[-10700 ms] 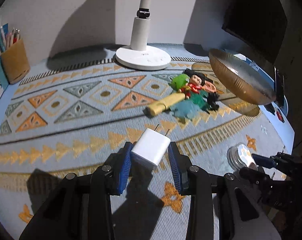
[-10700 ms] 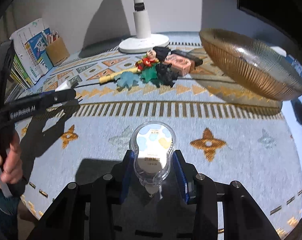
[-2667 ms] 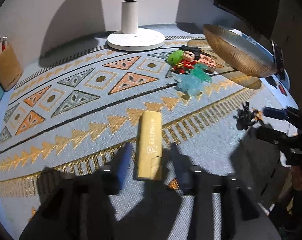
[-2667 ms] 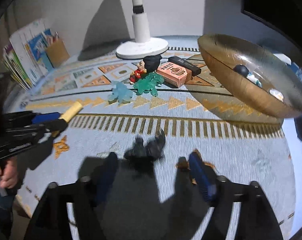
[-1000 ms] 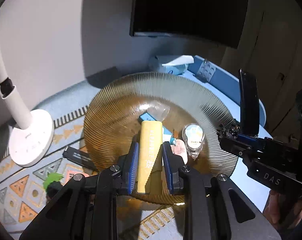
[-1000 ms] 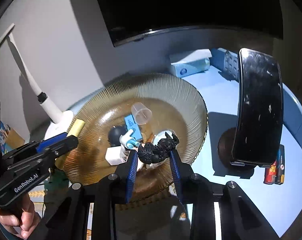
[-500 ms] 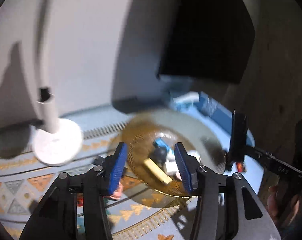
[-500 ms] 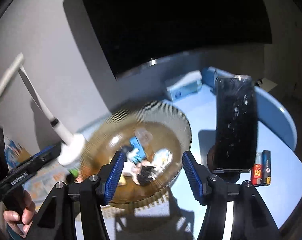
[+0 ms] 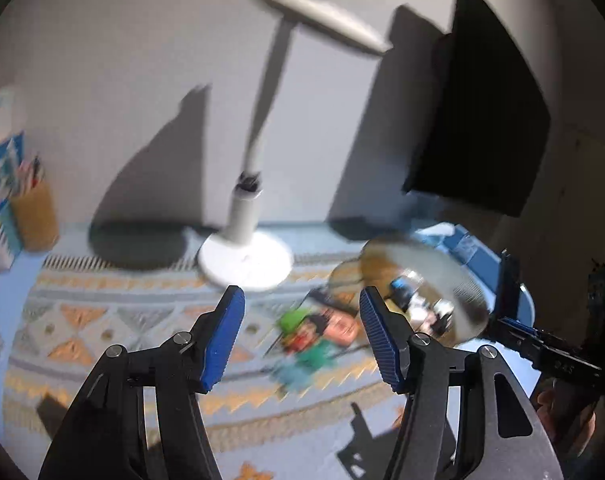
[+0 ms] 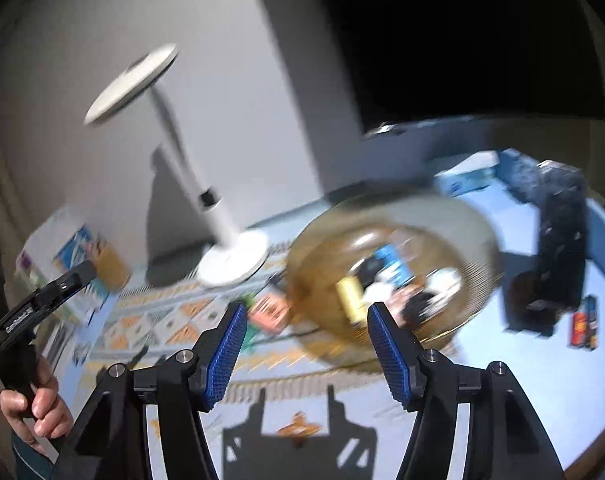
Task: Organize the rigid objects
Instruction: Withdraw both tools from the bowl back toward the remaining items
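Both views are motion-blurred. My left gripper (image 9: pixel 302 336) is open and empty, held high above the patterned mat. Below it lies a small pile of toys (image 9: pixel 314 336): a green piece, a doll and a teal piece. My right gripper (image 10: pixel 304 346) is open and empty, raised over the mat in front of the ribbed amber bowl (image 10: pixel 314 256). The bowl holds a yellow block (image 10: pixel 352 300), a blue box, a black figure and white pieces. The bowl also shows in the left wrist view (image 9: pixel 458 272), right of the toys. A pink box (image 10: pixel 268 312) lies left of the bowl.
A white desk lamp (image 9: pixel 246 256) stands at the back of the mat (image 9: pixel 102 320). A pen holder (image 9: pixel 34 212) and books are at far left. A dark monitor (image 10: pixel 462 40) hangs on the wall. A black phone on a stand (image 10: pixel 558 248) and batteries (image 10: pixel 584 322) sit right of the bowl.
Both grippers dropped their loads, the yellow block and the black figure, into the bowl. They have since risen and pulled back open and empty, the left one swinging left.
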